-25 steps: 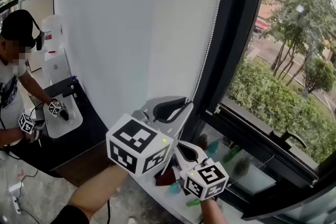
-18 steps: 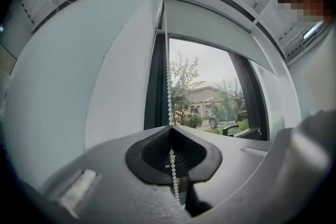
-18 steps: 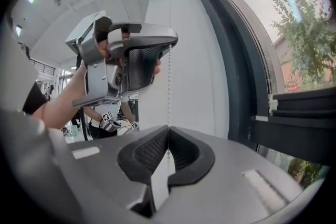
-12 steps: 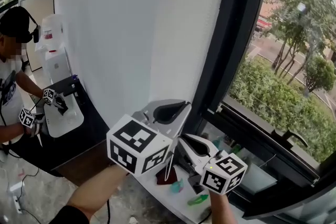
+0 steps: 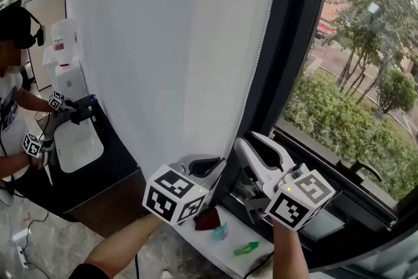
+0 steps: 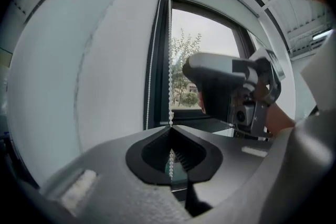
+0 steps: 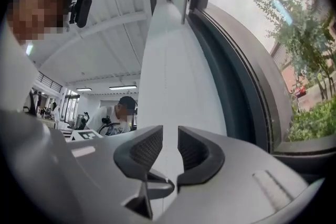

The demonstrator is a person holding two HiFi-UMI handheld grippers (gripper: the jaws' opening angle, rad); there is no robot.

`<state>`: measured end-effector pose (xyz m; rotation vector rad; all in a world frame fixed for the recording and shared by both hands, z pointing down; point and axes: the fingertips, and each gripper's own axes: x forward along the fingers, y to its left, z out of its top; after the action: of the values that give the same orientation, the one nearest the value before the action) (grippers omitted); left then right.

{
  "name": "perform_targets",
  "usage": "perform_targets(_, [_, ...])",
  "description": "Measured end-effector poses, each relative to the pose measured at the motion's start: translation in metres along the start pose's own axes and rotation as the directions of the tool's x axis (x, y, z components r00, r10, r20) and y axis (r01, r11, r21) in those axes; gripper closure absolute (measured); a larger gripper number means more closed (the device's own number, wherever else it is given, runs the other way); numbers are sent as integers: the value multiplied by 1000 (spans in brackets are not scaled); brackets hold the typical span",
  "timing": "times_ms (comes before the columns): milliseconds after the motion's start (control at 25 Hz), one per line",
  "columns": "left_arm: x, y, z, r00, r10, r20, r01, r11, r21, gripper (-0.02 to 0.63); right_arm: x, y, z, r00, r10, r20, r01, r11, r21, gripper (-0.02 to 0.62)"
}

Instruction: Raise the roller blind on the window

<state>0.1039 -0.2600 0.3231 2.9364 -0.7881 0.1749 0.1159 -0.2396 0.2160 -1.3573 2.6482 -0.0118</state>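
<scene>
Head view: the white blind hangs low over the left part of the window, so raising it is mostly still to do. Its bead chain drops along the blind's right edge, long axis up and down, toward the two grippers. The left gripper sits low at the foot of the chain. The right gripper is just beside it, toward the glass and a little higher.

Left gripper view: the chain comes straight down into the left gripper, whose fingers are pressed together on the beads. A second strand hangs just to the left, untouched. The right gripper floats to the right of the chain, near but not touching it.

Right gripper view: the right gripper has its fingers spread and opening, with nothing between them. Only the blind shows beyond the gap, and I can't pick out the chain here.

I'd judge that the move turns on that vertical line. The left gripper has it, so a pull must run straight down along it, while the free right gripper would have to shift left to take the chain above the pinch.
</scene>
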Motion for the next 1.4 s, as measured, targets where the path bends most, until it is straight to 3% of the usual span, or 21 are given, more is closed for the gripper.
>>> perform_targets(400, [-6,-4,-15,1000,-3,1,3,1000,-14,594,33,16,20,998,59,-5,-59,997,-43,518])
perform_targets(520, [-8,-6,-15,1000,-4,4,4,1000,-12,594,35,17,27,999,49,14,-48,997,-59,568])
perform_targets(840, [-24,-5,-10,999,-15,45,17,998,-63,591,32,9,26,999,16,32,-13,995,-97,584])
perform_targets(1040, [-43,-10,31,989,-7,145,13,999,-39,534,23,11,21,999,24,33,-21,997,-76,584])
perform_targets(1200, [-58,-9,74,969,12,246,-11,1000,-8,532,21,9,-4,1000,15,-7,-15,998,-63,584])
perform_targets(1400, [-59,-6,96,960,33,278,-37,999,10,532,15,8,-22,1000,2,-15,-3,999,-36,586])
